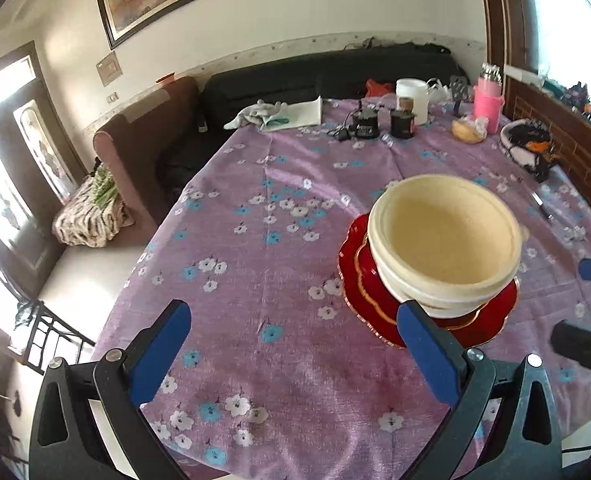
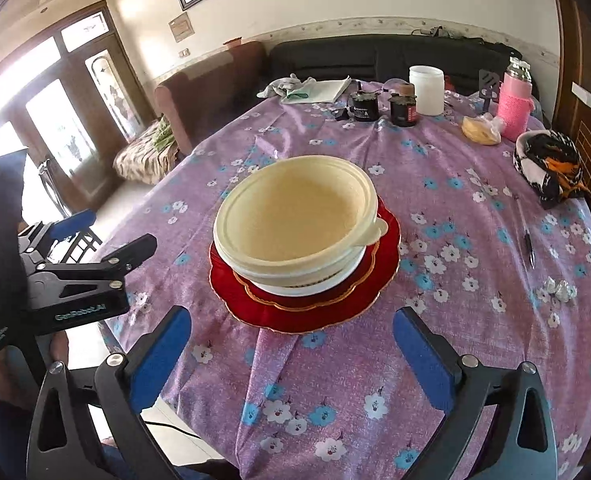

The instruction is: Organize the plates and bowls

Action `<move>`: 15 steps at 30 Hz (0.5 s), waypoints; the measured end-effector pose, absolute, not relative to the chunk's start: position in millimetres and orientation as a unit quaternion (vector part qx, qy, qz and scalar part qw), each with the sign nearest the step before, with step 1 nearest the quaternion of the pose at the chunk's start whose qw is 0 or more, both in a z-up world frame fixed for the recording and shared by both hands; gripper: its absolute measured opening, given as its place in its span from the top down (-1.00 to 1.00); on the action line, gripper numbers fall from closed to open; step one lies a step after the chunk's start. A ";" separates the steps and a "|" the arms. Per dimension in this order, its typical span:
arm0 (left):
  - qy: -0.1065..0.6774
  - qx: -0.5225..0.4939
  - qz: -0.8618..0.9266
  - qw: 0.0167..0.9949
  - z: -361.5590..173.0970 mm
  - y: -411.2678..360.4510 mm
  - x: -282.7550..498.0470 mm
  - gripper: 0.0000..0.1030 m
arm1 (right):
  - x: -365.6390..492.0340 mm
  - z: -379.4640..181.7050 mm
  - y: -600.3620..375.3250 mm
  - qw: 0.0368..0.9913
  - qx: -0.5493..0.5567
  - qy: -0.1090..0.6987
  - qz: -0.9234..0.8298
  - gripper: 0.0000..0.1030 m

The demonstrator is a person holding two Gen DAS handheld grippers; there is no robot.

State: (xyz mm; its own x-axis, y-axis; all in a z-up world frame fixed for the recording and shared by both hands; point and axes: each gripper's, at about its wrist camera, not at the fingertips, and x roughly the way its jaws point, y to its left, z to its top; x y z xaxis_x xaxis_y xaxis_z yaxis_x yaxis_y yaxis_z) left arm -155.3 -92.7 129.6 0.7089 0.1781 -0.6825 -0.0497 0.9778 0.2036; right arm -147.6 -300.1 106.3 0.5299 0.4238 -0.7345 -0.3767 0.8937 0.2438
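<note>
Pink flask, white jar, pen on floral tablecloth.

Your table is covered with a purple cloth printed with white and blue flowers. Directly on it near you sits a large red plate, which carries the stacked dishes. Along the far edge you have a white jar, two dark jars, a pink bottle, a folded white cloth and a bagged bun. At your right lie a black-and-orange bundle, a pen and foil-wrapped pieces.
</note>
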 end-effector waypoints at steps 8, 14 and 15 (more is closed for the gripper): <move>0.376 0.082 0.062 0.921 133.6 -84.6 -152.2 -1.00 | -142.1 103.7 -290.8 0.870 0.014 0.435 0.230 -0.99; 0.381 0.073 0.054 0.920 132.2 -81.0 -151.3 -1.00 | -139.5 103.0 -287.3 0.870 0.011 0.438 0.226 -0.99; 0.383 0.070 0.050 0.920 131.6 -80.2 -150.2 -1.00 | -139.6 103.1 -287.3 0.870 0.011 0.438 0.227 -0.99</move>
State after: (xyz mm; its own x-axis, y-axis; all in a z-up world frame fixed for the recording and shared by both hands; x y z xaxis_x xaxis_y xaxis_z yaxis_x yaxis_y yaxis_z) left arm -150.2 -80.2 131.6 0.7011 0.1468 -0.6978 -0.0388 0.9850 0.1682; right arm -139.6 -287.3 103.1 0.5135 0.4041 -0.7570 -0.3849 0.8969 0.2177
